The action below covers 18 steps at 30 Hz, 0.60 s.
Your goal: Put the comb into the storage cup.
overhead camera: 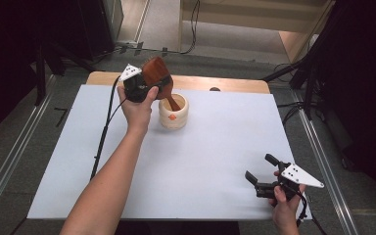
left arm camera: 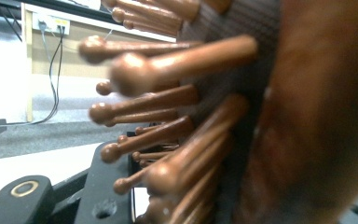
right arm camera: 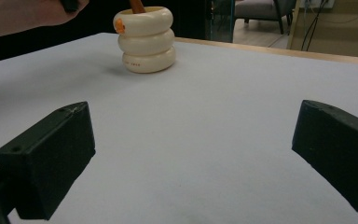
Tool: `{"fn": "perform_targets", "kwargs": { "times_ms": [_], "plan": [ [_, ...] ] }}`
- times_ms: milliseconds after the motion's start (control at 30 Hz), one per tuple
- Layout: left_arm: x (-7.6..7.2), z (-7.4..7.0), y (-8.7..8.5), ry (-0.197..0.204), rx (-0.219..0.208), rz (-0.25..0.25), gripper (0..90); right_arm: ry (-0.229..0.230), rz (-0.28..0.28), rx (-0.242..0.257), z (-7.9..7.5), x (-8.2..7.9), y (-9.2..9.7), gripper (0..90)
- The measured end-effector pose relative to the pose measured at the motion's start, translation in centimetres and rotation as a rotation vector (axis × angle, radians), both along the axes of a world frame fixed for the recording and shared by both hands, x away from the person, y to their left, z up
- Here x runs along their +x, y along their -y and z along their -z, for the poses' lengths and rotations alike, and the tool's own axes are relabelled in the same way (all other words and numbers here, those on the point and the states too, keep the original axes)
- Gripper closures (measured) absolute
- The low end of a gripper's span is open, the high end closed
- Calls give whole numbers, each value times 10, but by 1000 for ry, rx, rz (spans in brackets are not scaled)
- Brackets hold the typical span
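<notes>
High view. We note the left hand-held gripper [overhead camera: 144, 88] raised at about the 11 o'clock part of the white-covered table [overhead camera: 215, 161], its jaws clamped on the head of a reddish-brown wooden paddle hairbrush [overhead camera: 157, 73]. The brush is tilted, head up and to the left, its handle angled down into the mouth of a cream ribbed ceramic holder shaped like stacked rings [overhead camera: 173, 113]. We judge this tilt to serve the seating of the handle in the holder; whether the handle tip touches the bottom we cannot tell. The left forearm reaches diagonally from 6 o'clock, wrist bent, the hand wrapped round the gripper body just beside the holder's rim. The right hand-held gripper [overhead camera: 258, 172] rests low at about 4 o'clock, well apart from the holder, jaws spread and holding nothing; we judge it idle.

Left gripper view. The hairbrush [left arm camera: 242, 112] sits very close, its round-tipped wooden pins pointing left. The brush body lies between the black jaws, which confirms the grip on the head.

Right gripper view. The two black jaws of the right hand-held gripper [right arm camera: 193, 158] stand wide apart over bare table [right arm camera: 205, 116]. The holder [right arm camera: 147, 39] stands upright at 12 o'clock, an orange mark on its upper ring, with the brush handle [right arm camera: 136, 5] inside its mouth.
</notes>
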<state>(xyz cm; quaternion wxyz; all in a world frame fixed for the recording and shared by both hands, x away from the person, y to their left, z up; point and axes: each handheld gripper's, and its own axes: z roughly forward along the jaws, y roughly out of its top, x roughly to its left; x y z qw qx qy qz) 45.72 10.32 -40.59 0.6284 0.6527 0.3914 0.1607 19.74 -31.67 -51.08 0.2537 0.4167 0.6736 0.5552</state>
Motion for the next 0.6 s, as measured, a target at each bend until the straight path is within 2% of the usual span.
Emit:
{"fn": "perform_targets", "kwargs": {
  "times_ms": [233,400,600],
  "plan": [
    [-2,9,4,-23,-3,-9,521,-4,2,4,1,0,1,0],
    [-4,15,8,-31,20,-13,520,-5,0,3,1,1,0,0],
    [-3,21,10,-55,9,-15,518,-10,4,6,2,1,0,0]
  ]
}}
